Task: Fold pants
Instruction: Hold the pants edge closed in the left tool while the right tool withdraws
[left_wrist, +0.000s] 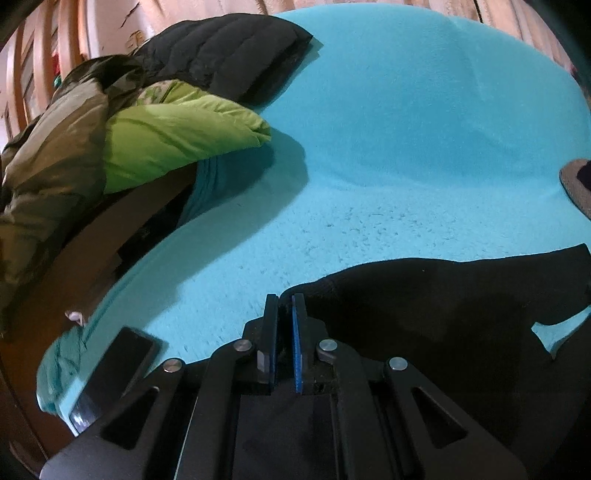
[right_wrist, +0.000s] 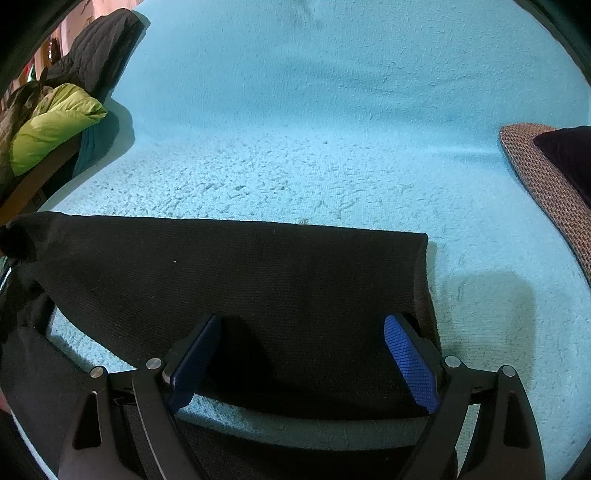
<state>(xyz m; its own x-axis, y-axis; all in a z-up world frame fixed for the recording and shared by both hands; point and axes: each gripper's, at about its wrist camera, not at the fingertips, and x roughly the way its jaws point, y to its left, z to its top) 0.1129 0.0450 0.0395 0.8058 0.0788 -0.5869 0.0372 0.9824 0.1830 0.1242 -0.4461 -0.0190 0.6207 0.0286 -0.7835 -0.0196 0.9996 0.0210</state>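
Black pants (right_wrist: 240, 280) on turquoise blanket (right_wrist: 314, 129) (lime-green jacket (left_wrist: 173, 136) beside), blue-padded tongs (right_wrist: 301, 321).

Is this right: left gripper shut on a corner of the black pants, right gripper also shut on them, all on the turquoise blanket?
Not quite. The right gripper is open, jaws wide apart over the black pants, as the right wrist view shows. The left gripper is shut on the pants, on the turquoise blanket.

My two wrist views, both close, angled down over the turquoise fleece blanket (left_wrist: 406, 129), sharing black knit pants (right_wrist: 240, 280) and lime-green puffy jacket (left_wrist: 173, 140)
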